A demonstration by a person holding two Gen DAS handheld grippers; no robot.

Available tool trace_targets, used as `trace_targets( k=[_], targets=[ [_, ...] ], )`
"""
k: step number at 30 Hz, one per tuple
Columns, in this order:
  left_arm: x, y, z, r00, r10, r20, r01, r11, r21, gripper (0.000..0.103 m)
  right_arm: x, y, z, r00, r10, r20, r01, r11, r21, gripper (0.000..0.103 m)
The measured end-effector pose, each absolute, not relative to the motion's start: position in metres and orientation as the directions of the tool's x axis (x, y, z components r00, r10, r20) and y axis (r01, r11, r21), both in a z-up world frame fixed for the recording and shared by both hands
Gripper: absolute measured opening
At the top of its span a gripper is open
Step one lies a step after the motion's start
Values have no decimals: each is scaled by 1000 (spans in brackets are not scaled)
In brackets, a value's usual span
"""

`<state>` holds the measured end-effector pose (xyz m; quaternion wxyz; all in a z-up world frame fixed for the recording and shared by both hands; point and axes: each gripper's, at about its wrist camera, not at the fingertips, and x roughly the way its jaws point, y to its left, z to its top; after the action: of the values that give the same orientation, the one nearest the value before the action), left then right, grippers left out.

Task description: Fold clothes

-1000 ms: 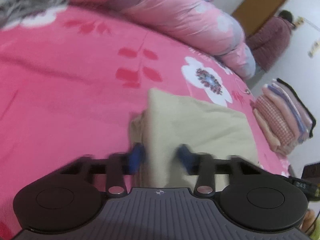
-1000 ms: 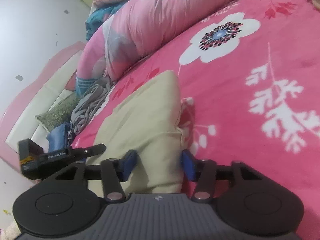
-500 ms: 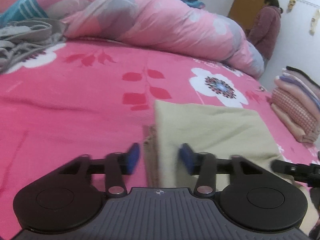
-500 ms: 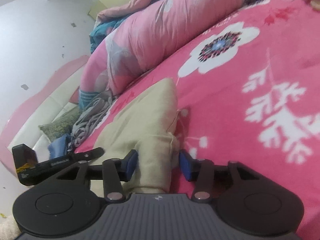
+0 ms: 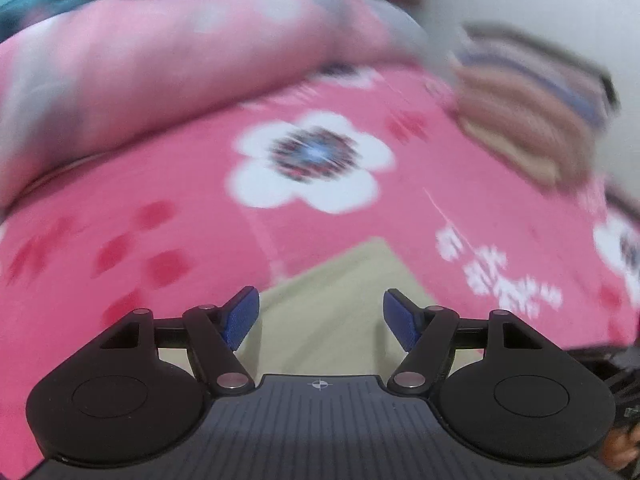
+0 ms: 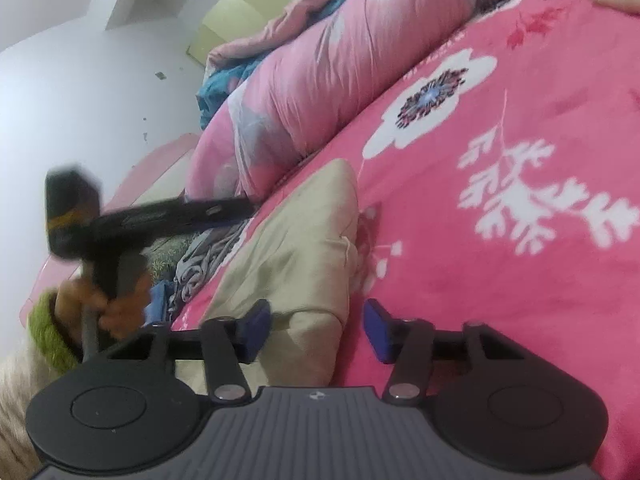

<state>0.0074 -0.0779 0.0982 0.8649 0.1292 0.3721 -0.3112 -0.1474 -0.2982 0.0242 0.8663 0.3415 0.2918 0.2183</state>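
Now, left tongs: my left gripper (image 5: 321,314) stands released, its blue pads (image 5: 240,320) wide apart with nothing pressed between them; its jaws have just been opening, and a second ago they pinched the cloth's edge.
Left view, change: earlier it looked across the bed from the garment's side; now it looks over a corner of the beige folded garment (image 5: 340,300) toward the white flower print (image 5: 312,164), and the picture is smeared.
Right tongs: my right gripper (image 6: 318,328) is unclenched too; its jaws have just been closing a little, the garment's near corner (image 6: 304,280) lies between the pads, and a gap shows on the right pad's side.
Right view, change: my left hand (image 6: 116,300) and its black tool, low at the frame's left before, are now raised beside the garment and blurred.
Garment: folded flat on the pink bedspread (image 6: 520,160), just ahead of both tongs.
Surface: a pink floral sheet with white and red leaf prints.
Room: a rolled pink quilt (image 6: 320,92) lies along the bed's far side; a stack of folded clothes (image 5: 528,120) sits at the bed's edge; grey crumpled clothes (image 6: 204,264) lie beyond the garment; white walls behind.
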Motion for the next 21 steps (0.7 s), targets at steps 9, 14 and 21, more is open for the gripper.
trace_targets(
  k=[9, 14, 21],
  targets=[
    [47, -103, 51, 561, -313, -766, 566, 821, 79, 69, -163, -288, 15, 693, 606, -391, -244, 707, 664, 22],
    [59, -87, 32, 563, -308, -767, 492, 871, 11, 69, -181, -279, 17, 702, 579, -416, -261, 752, 606, 22],
    [55, -88, 29, 599, -319, -735, 498, 867, 30, 69, -201, -286, 16, 713, 575, -402, -210, 721, 660, 21]
  ],
)
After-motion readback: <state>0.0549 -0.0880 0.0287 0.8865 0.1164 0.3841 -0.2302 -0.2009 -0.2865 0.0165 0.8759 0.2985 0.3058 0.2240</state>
